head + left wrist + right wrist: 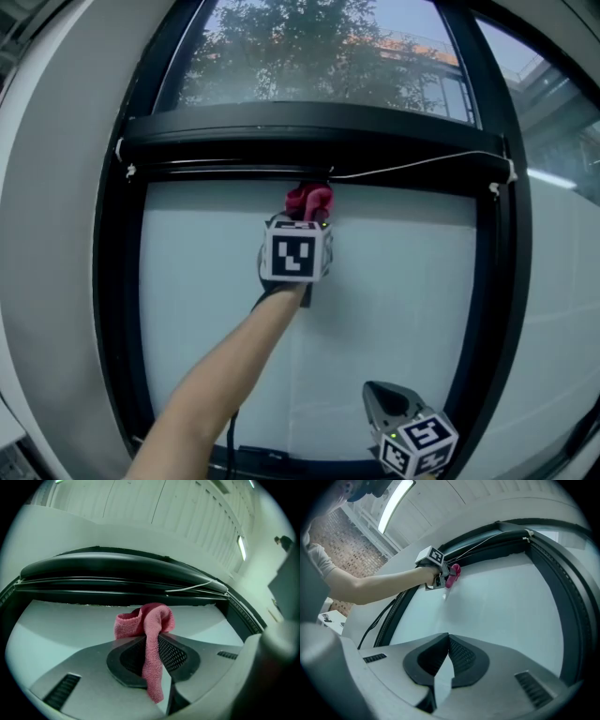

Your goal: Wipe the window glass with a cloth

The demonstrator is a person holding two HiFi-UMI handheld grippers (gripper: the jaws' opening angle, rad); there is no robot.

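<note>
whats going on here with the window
A person is holding a claw in each hand. The left claw is shut on a pink cloth and holds it at the top of the pane, just under the black crossbar. The right claw hangs low by the bottom right, shut and empty.

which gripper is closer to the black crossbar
Left. The left gripper holds the pink cloth just under the crossbar; the right gripper hangs low near the pane's bottom.

Grey left tongs (151, 639) and right tongs (448, 637) carry black-and-white marker cubes (296, 251).
</note>
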